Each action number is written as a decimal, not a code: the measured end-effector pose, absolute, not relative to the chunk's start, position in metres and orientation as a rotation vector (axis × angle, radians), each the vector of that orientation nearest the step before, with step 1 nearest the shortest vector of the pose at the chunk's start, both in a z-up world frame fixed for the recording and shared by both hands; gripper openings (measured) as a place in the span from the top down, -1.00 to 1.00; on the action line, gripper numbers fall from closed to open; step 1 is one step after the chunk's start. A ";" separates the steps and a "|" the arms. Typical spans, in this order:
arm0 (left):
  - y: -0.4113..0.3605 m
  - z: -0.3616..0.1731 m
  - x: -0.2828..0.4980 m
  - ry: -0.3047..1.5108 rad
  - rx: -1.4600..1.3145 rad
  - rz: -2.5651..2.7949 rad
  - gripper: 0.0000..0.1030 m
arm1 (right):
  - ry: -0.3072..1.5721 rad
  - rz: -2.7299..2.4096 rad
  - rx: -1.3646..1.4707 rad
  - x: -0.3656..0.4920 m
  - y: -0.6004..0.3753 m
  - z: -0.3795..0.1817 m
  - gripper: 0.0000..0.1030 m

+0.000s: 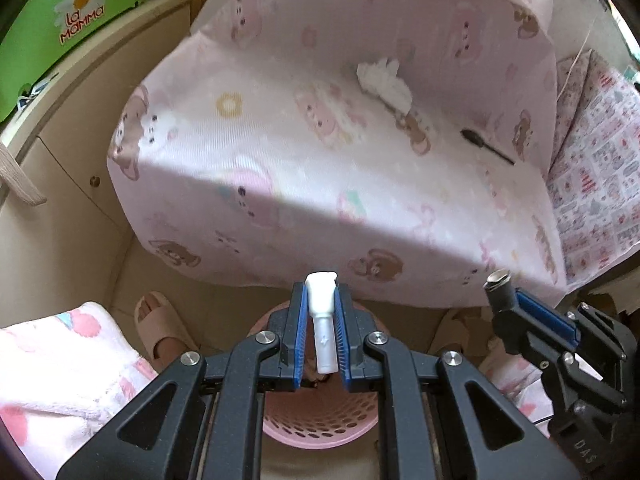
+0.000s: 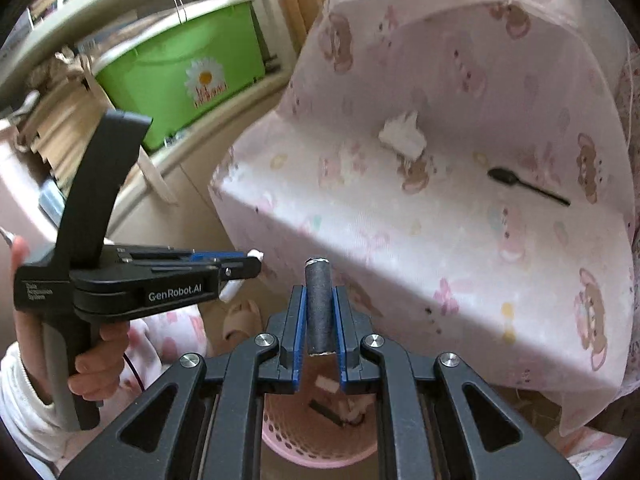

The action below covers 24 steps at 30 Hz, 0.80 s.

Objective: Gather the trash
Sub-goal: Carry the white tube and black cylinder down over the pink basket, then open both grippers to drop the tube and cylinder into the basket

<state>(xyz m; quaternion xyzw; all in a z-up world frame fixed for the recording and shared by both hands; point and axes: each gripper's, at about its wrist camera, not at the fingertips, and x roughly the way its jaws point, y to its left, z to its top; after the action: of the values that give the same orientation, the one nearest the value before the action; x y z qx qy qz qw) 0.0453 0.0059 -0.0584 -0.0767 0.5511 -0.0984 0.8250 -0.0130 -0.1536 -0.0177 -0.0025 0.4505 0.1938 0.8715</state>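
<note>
Both hand-held grippers are holding trash above the pink basket (image 1: pixel 320 432).

The left hand-held gripper (image 1: pixel 322 304) is clamping a white plastic tube (image 1: pixel 323 332) between its blue pads, and the right hand-held gripper (image 2: pixel 318 304) is pinching a dark grey cylinder (image 2: pixel 318 312); the perforated basket is sitting directly below each. Beyond them, on the pink bear-print cover (image 1: pixel 280 152), a crumpled white tissue (image 1: pixel 384 82) and a black spoon (image 1: pixel 486 146) are lying apart.

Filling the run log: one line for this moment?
left hand-held gripper: white tube | right hand-held gripper: dark cylinder | both over pink basket
</note>
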 end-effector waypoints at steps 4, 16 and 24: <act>0.011 -0.082 0.052 1.249 -0.241 -0.204 0.75 | 1.006 0.369 -0.068 -0.011 -0.147 -0.039 0.75; -0.003 -0.164 0.046 1.543 -0.178 -0.110 0.75 | 1.362 0.320 -0.086 0.007 -0.140 -0.148 0.74; -0.016 -0.224 0.041 1.737 -0.203 -0.086 0.75 | 1.591 0.250 -0.049 0.015 -0.157 -0.212 0.74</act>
<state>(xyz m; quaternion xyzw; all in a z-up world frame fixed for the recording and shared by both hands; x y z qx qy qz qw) 0.0408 -0.0162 -0.2236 -0.0891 0.7617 -0.0378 0.6407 0.0154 -0.1567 -0.2123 -0.0220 0.7122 0.1117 0.6926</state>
